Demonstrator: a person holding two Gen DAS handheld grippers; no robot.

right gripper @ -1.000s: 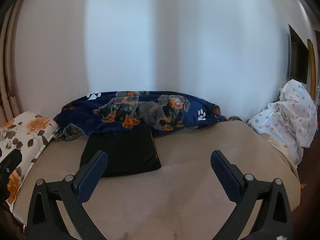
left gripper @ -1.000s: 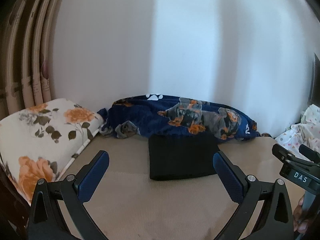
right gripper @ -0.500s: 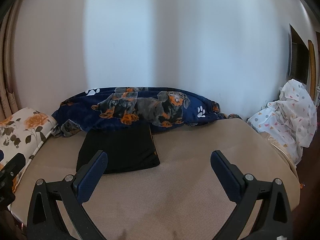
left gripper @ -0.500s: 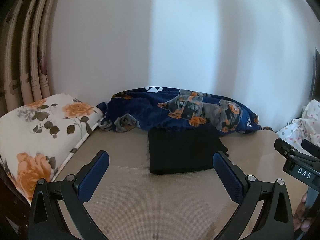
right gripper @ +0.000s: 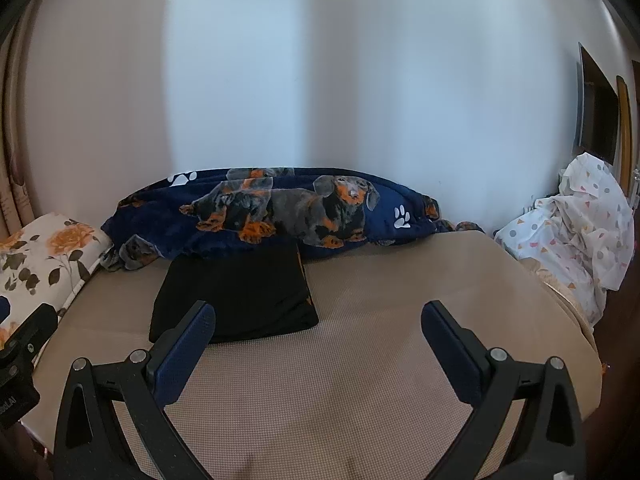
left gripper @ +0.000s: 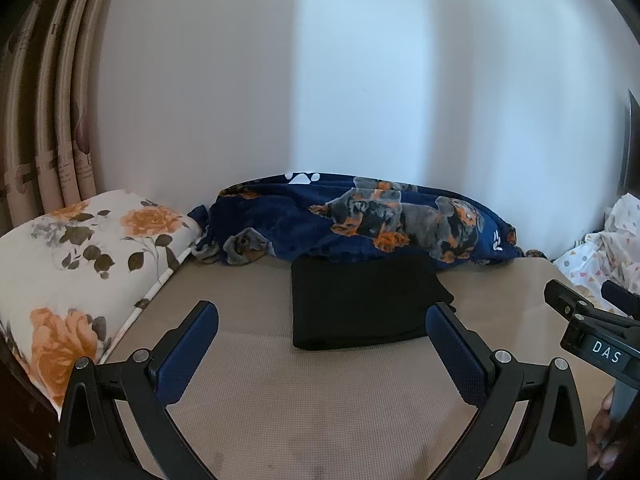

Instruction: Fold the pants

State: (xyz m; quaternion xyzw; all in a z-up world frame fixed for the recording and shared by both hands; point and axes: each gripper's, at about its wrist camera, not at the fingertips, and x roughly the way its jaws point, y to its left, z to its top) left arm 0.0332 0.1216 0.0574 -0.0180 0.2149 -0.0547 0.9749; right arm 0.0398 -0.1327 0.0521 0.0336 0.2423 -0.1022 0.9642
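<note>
Black pants point(left gripper: 360, 304) folded, frame centre; our left gripper point(left gripper: 322, 330) and right gripper point(right gripper: 318, 330) spread wide, empty; folding looks finished, nothing left but withdraw.

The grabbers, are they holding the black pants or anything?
No, nothing. The left gripper and the right gripper are both wide open, and the folded black pants lie alone on the bed.
</note>
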